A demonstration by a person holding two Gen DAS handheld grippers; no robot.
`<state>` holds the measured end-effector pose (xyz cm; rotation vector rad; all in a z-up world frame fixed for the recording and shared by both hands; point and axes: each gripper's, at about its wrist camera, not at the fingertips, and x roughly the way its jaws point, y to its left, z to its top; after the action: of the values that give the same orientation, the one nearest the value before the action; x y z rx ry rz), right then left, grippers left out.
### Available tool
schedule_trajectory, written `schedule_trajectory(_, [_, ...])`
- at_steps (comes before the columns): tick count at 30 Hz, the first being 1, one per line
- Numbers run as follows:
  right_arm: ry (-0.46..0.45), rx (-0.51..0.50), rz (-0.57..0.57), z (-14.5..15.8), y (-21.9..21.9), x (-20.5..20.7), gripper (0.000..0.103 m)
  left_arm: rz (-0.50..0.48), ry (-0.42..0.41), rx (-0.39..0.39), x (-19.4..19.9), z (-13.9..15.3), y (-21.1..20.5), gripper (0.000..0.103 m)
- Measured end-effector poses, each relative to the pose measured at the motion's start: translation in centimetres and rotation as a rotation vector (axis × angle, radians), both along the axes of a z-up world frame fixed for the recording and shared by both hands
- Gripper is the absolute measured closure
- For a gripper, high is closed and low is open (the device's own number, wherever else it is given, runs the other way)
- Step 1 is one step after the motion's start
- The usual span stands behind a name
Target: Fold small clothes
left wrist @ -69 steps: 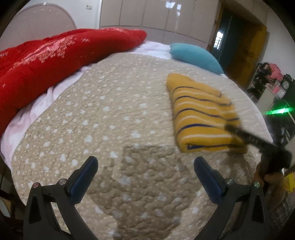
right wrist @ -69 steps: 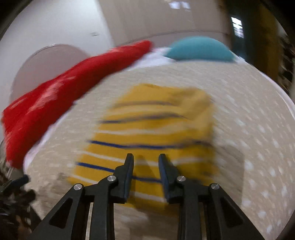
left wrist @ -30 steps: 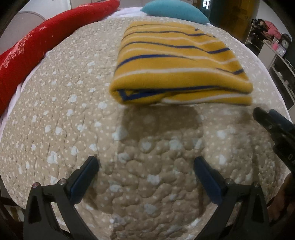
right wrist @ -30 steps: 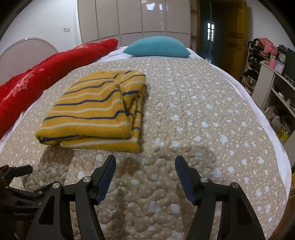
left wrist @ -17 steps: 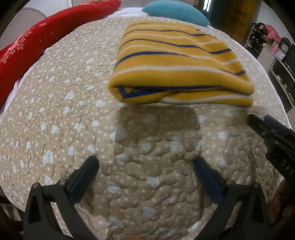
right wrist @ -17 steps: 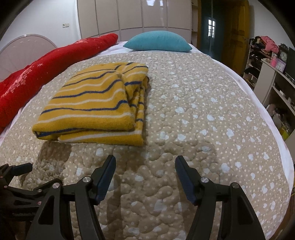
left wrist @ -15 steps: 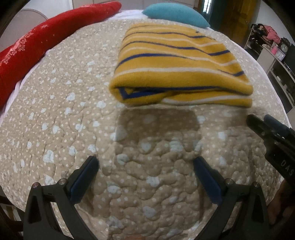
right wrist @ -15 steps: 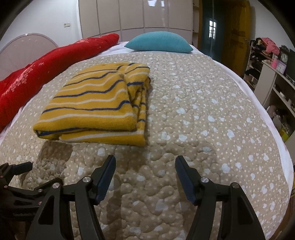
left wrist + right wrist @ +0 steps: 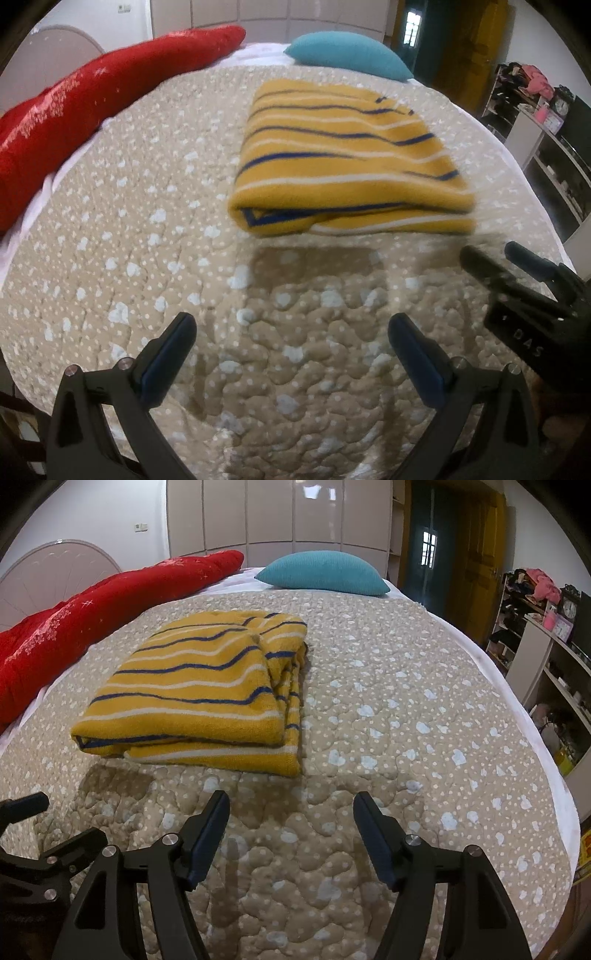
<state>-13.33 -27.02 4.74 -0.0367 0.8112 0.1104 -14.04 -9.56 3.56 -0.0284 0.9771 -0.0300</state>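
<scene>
Now farther back, folded striped garment unmoved

Folded striped garment is the only obstacle mid-bed; bare quilt lies open all along its right side and in front of its near edge. Red blanket walls off the bed edge left of the garment, teal pillow sits beyond it. Shelving stands far right of the garment, off the bed.

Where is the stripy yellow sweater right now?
The stripy yellow sweater lies folded on the dotted quilt, left of middle in the right wrist view, between the red blanket and both open grippers.
</scene>
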Motion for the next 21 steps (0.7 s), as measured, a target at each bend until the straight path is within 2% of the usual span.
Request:
schedule_trajectory(7, [-0.017, 0.001, 0.000, 0.22, 0.10, -0.27, 0.028, -0.022, -0.007, 0.006, -0.61, 0.68, -1.07, 0.000])
schedule_trajectory(21, [-0.035, 0.001, 0.003, 0.46, 0.32, -0.66, 0.026, -0.022, 0.010, -0.017, -0.10, 0.00, -0.27, 0.000])
